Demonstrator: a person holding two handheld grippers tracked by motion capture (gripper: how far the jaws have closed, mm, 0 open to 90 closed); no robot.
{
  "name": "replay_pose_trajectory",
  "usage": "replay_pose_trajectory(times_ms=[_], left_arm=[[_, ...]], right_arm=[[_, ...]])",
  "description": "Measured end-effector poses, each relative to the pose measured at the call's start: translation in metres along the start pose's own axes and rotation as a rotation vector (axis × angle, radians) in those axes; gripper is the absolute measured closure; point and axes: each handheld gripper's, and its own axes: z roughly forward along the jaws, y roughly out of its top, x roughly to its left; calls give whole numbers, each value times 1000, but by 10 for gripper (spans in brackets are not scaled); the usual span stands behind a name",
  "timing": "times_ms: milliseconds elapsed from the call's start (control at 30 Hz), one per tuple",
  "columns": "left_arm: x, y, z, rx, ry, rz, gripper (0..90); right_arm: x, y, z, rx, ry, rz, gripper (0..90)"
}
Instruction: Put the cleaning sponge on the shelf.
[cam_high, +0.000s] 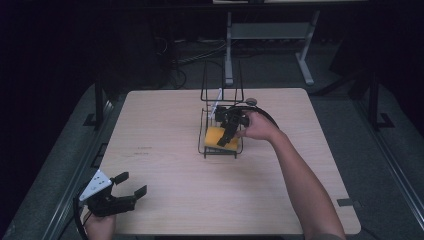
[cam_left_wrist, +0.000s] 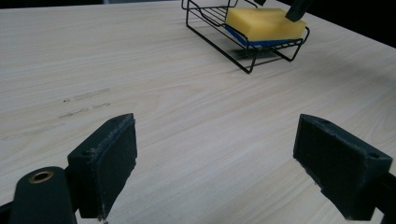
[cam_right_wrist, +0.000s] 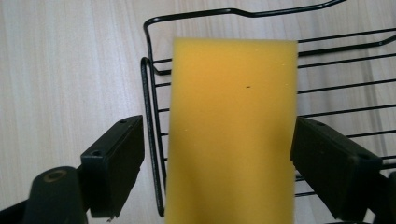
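Observation:
A yellow sponge (cam_high: 216, 136) with a blue underside (cam_left_wrist: 264, 23) lies in a black wire rack (cam_high: 204, 150) at the middle of the table. My right gripper (cam_high: 225, 139) reaches down over the sponge from the right. In the right gripper view its jaws (cam_right_wrist: 217, 140) stand open on either side of the sponge (cam_right_wrist: 233, 121). The left jaw is clear of it, outside the rack's wire (cam_right_wrist: 149, 84), and the right jaw is at its edge. My left gripper (cam_high: 132, 183) is open and holds nothing, low over the table's front left corner (cam_left_wrist: 215, 140).
The rack (cam_left_wrist: 210, 28) has a tall upright wire frame (cam_high: 221, 80) at its far end, with a small white item (cam_high: 215, 107) at the foot of it. A small round object (cam_high: 251, 101) lies just behind the right hand. Faint marks (cam_high: 142, 151) show on the wooden tabletop.

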Motion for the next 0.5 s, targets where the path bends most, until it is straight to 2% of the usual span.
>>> replay_pose_trajectory(times_ms=[367,500], left_arm=[[-1,0,1,0,-5,2,129],[-1,0,0,-5,-4,2,129]], right_arm=[[11,4,-2,2,5,-27,175],[16,2,0,-21,12,-23,175]])
